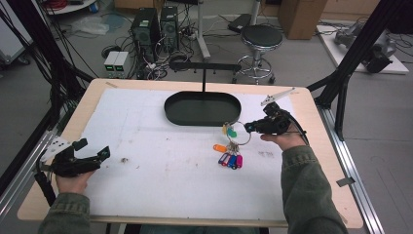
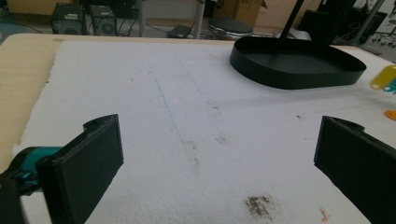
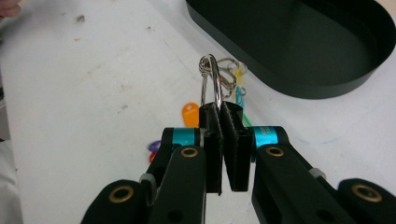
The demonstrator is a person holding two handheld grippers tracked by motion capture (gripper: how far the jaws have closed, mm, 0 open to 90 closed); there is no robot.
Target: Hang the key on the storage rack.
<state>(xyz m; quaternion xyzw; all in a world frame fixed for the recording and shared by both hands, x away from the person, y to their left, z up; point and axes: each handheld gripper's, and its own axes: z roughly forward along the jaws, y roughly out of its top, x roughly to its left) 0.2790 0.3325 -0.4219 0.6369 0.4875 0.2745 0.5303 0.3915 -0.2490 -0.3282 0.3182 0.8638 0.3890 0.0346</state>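
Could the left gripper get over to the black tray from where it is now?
Probably yes. The left gripper stands open at the near left of the white mat, and only bare mat lies between it and the black tray.

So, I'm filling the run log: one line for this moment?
right gripper: shut on key ring | left gripper: open, idle | tray: empty

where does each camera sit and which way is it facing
High view: above the person's side, looking forward and down on the table; both forearms, left gripper, right gripper.
Left gripper view: low between its open jaws, facing the black tray.
Right gripper view: along its shut jaws, pinching the key ring.
Shared: all three show tray and coloured key tags.
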